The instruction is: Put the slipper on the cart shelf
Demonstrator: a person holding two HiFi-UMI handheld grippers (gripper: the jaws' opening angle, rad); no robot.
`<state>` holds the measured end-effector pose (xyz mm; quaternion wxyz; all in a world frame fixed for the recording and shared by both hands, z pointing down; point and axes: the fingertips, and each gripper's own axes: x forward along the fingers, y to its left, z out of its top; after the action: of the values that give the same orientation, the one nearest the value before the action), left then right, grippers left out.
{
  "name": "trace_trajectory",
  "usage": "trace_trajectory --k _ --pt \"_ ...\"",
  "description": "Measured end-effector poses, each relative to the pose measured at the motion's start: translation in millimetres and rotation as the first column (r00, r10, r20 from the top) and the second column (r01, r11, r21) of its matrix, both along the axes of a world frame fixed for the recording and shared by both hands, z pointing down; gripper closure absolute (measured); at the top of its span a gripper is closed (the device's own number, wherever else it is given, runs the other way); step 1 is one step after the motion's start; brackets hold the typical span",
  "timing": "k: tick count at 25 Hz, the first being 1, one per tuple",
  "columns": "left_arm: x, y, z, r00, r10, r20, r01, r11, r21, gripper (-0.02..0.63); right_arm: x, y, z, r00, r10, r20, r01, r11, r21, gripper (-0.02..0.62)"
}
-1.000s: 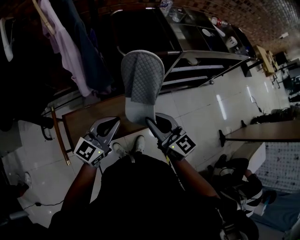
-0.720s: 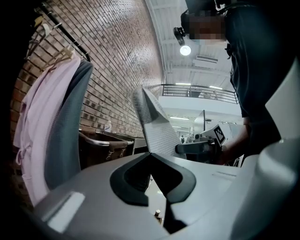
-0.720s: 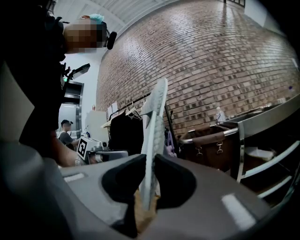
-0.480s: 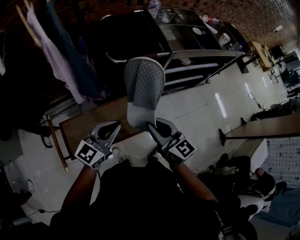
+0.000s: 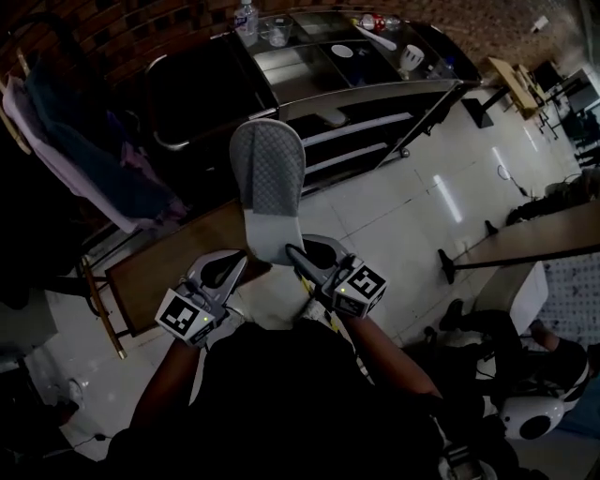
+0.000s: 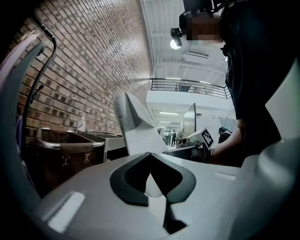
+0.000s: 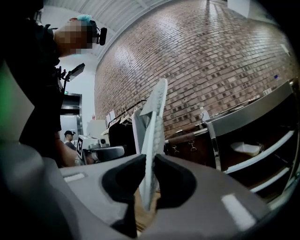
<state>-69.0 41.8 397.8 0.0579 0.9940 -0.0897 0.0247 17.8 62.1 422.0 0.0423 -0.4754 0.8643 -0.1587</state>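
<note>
A grey quilted slipper point(image 5: 267, 178) stands upright in front of me, sole end down, with my right gripper point(image 5: 293, 251) shut on its heel end. In the right gripper view the slipper point(image 7: 152, 140) shows edge-on, pinched between both dark pads of that gripper point(image 7: 149, 176). My left gripper point(image 5: 225, 267) hangs just left of the slipper, apart from it; its tips point(image 6: 150, 157) meet with nothing between them, and the slipper point(image 6: 136, 131) rises beyond them. The metal cart point(image 5: 375, 94) stands ahead, its shelves facing me; a pale object point(image 7: 246, 147) lies on one shelf.
A bottle point(image 5: 246, 19) and cups stand on the cart top. A dark bag point(image 5: 197, 94) hangs at the cart's left end. A low wooden bench point(image 5: 169, 267) lies under my grippers. Clothes point(image 5: 75, 169) hang at the left. A table point(image 5: 534, 248) stands at the right.
The cart has come lower and nearer in the head view, and the hanging clothes have slid left. The slipper stays gripped by the right gripper; both grippers keep their places.
</note>
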Motion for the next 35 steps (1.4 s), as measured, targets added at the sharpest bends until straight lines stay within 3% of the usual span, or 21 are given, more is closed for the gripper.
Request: trace_trajectory --k 10,19,24,35 --pt "131 46 1 0.999 0.021 0.035 -0.023 0.999 0.045 0.604 109 27 32 0.987 -0.129 0.099 0.139 0.985 -0.102 0.534" --pt "213 74 13 0.996 0.004 0.093 -0.01 0.998 0.056 0.604 179 47 55 0.976 -0.136 0.172 0.167 0.969 -0.182 0.535" --pt "239 77 15 0.998 -0.007 0.068 0.003 0.998 0.058 0.604 193 50 73 0.971 -0.103 0.218 0.152 0.962 -0.225 0.535" --pt "250 34 34 0.999 -0.018 0.046 0.017 0.999 0.029 0.604 200 20 117 0.962 -0.087 0.258 0.176 0.922 -0.344 0.535"
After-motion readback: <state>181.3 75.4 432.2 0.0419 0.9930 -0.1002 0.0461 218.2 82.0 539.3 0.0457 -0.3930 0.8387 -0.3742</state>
